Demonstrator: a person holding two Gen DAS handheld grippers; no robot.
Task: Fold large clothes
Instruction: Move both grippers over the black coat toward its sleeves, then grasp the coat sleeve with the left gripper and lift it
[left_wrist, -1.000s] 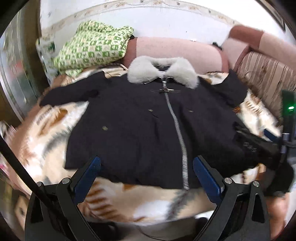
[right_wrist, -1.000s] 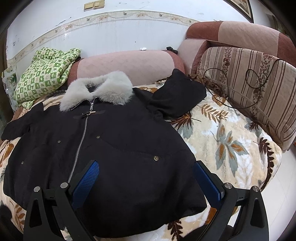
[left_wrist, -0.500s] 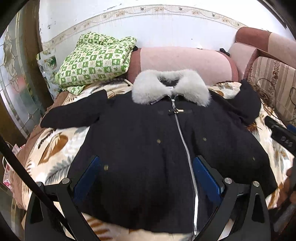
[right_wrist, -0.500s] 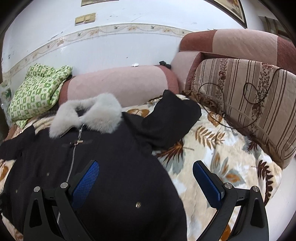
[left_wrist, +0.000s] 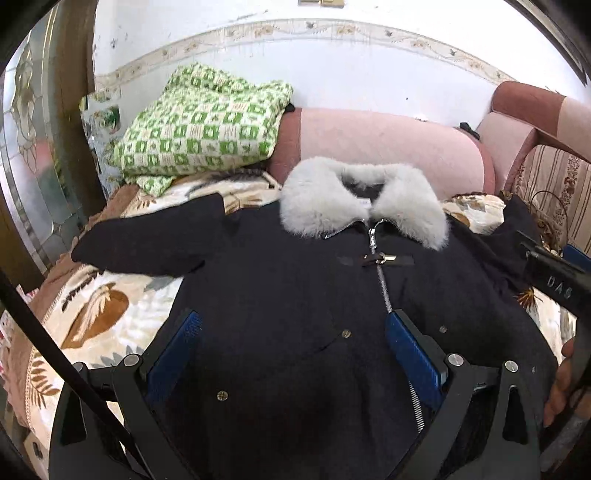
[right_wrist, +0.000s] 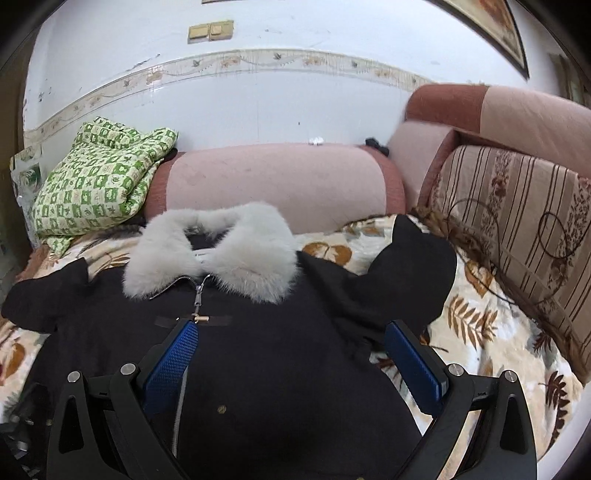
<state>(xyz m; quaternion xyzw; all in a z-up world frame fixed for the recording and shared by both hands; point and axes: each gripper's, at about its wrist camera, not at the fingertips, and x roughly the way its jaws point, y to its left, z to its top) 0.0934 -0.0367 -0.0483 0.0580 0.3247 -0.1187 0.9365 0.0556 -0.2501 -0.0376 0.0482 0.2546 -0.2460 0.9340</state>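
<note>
While both claws gape | coat (right_wrist: 288, 354) beneath right claw (right_wrist: 291, 345), seemingly untouched

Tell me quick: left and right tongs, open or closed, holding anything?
Left tongs: open, holding nothing, above the black coat.
Right tongs: open, holding nothing, above the coat's right shoulder.

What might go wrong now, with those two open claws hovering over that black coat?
Three possible snags. The coat is thick, so the left gripper or right gripper may pinch only the top layer. The fluffy fur collar could bunch and spoil a flat fold. The sleeve on the right sticks out over the leaf-print blanket, near a loose cord on the striped cushion, which a swing might catch.
</note>
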